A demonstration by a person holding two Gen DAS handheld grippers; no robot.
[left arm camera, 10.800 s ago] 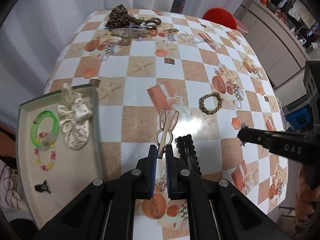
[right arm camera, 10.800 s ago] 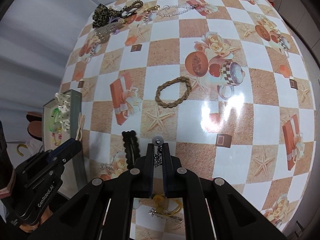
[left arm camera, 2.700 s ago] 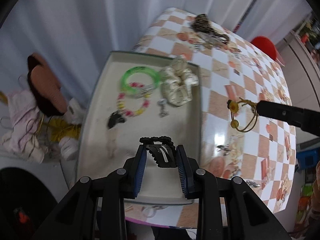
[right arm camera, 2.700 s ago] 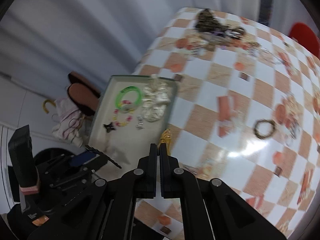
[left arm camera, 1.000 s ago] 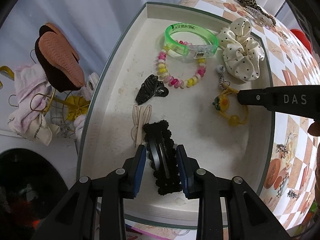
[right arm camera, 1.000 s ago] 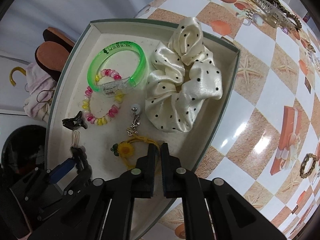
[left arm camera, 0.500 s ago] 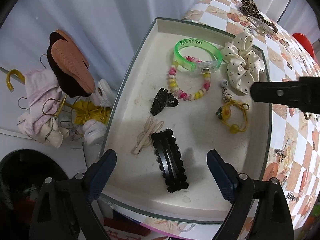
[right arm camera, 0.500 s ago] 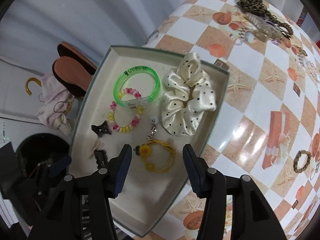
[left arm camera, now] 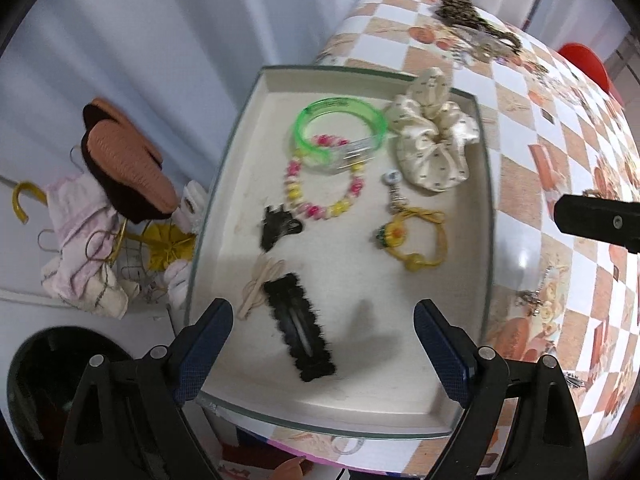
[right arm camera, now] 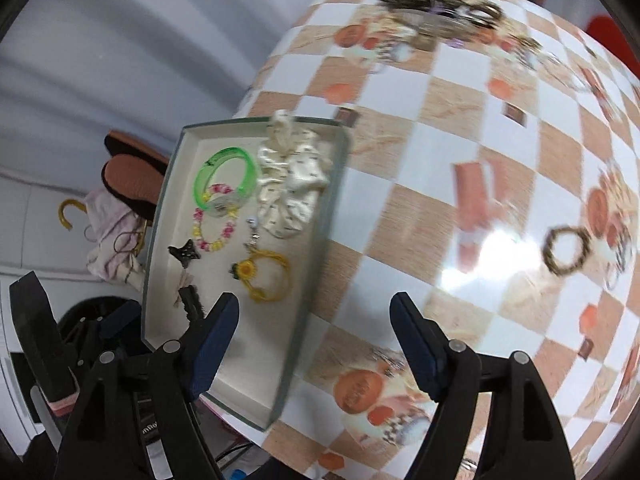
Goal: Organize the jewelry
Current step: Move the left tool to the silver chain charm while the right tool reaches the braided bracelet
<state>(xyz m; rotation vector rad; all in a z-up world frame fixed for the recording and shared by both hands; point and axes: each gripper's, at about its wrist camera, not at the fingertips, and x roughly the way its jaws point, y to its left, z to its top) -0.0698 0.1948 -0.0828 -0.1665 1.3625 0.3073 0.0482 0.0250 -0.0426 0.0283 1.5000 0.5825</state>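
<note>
My left gripper (left arm camera: 322,320) hangs open above the near end of the white tray (left arm camera: 240,128); the black fuzzy hair clip (left arm camera: 298,332) lies loose below it. Beside the clip are a beige bow clip (left arm camera: 260,284) and a black claw clip (left arm camera: 276,226). The tray also holds a yellow sunflower hair tie (left arm camera: 412,236), a green bangle (left arm camera: 340,120), a bead bracelet (left arm camera: 320,200) and a dotted cream scrunchie (left arm camera: 432,148). My right gripper (right arm camera: 316,308) is above the tray's right rim (right arm camera: 320,240). Its jaws are opening and nothing is between them.
On the chequered table lie a brown braided ring (right arm camera: 566,250), a small silver piece (right arm camera: 384,360) and a heap of jewelry at the far end (right arm camera: 432,4). Left of the table's edge are slippers (left arm camera: 124,160), hangers and cloths on the floor.
Both grippers have opened and risen. The black clip and the yellow hair tie were let go and now lie in the tray. The right gripper has drifted right, towards the table.
</note>
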